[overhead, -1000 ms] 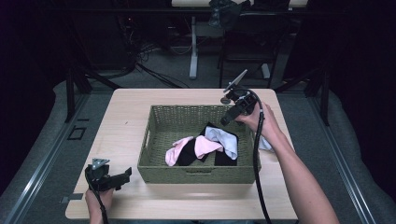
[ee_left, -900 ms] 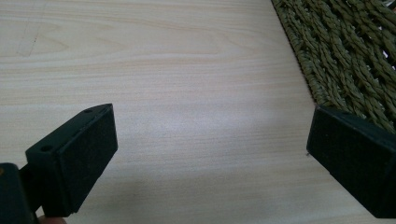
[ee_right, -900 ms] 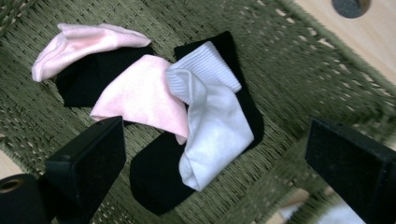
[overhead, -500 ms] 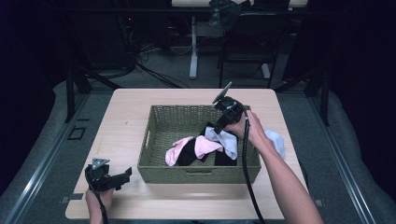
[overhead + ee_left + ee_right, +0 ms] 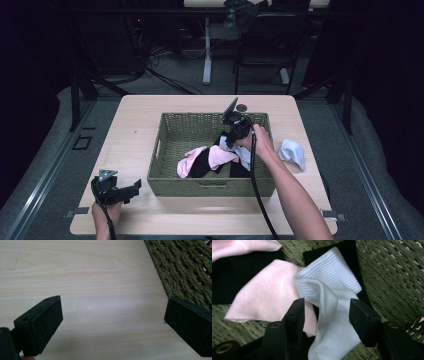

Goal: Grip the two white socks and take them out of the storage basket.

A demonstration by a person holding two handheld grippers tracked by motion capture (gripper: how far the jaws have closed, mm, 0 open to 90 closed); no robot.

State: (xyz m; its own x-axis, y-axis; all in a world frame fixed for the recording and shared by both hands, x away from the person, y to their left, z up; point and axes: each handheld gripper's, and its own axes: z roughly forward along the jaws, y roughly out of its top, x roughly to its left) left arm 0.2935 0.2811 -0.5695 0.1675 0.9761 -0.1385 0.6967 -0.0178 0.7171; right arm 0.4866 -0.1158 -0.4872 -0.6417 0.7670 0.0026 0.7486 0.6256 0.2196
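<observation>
Straddling the white sock (image 5: 329, 315), the right tool (image 5: 325, 312) had just been closing, its jaws half shut with the sock between them but not yet pinched. The sock ran long, straight away from the tool, beside a pink sock (image 5: 267, 295), in the woven basket (image 5: 200, 125). The left tool (image 5: 131, 189) lay wide open and empty, well off on the pale wood worktop (image 5: 135, 125), in a dark room.

Ribbed white sock (image 5: 332, 272) and fleecy pink cloth (image 5: 269, 295) lie in a rough woven basket (image 5: 165, 145) on a smooth matt wooden table (image 5: 135, 115).
</observation>
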